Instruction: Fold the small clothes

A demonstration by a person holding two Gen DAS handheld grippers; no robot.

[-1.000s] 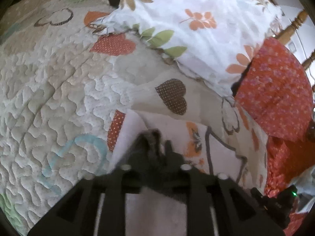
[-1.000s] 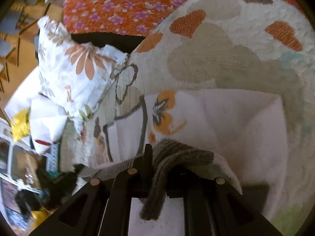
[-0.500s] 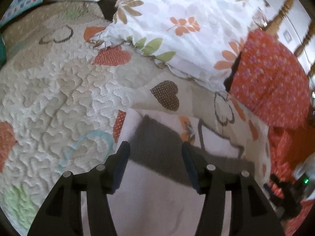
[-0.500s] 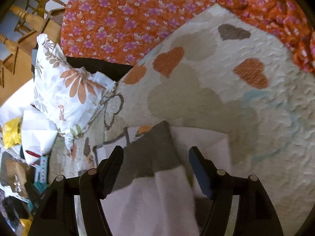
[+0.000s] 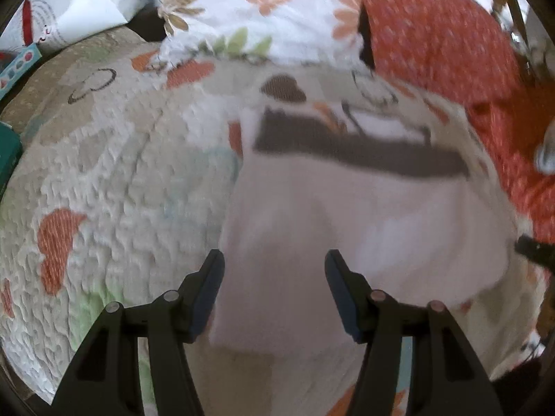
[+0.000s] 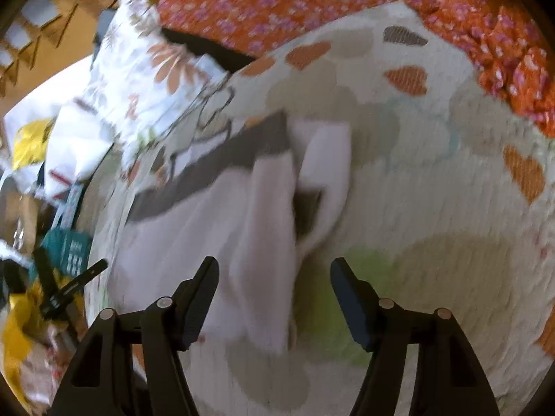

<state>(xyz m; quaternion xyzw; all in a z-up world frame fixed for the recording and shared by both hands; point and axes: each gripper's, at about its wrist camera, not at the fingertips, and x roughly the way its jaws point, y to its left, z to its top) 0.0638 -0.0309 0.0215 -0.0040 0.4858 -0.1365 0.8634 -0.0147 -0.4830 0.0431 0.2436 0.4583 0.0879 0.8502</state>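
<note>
My left claw (image 5: 274, 277) has its jaws parted and opening a touch more, with nothing pinched between them; the pale pink garment (image 5: 347, 215) lies on the bed below and ahead of the tips, its dark grey band (image 5: 360, 152) running across the far edge. My right claw (image 6: 274, 284) is also apart from the cloth, jaws wide but drawing in slightly, and I see no fabric pressed by either pad. In the right view the garment (image 6: 242, 208) sits spread on the heart-patterned quilt (image 6: 433, 208), with 1 white flap (image 6: 329, 159) turned over at its right side and a dark patch showing under it. A floral pillow (image 5: 263, 10) and an orange flowered cloth (image 5: 444, 41) lie beyond it, clear of the work. Both views are blurred, so I cannot judge the creases finely. I read this as the gap between folds: 1 fold looks laid down, both claws are free, and the piece is not yet a compact bundle. The next move, as I judge it, calls for picking 2 fresh points on a near or side edge, closing on a single layer each, and carrying it across evenly so the loose flap does not drag open.
</note>
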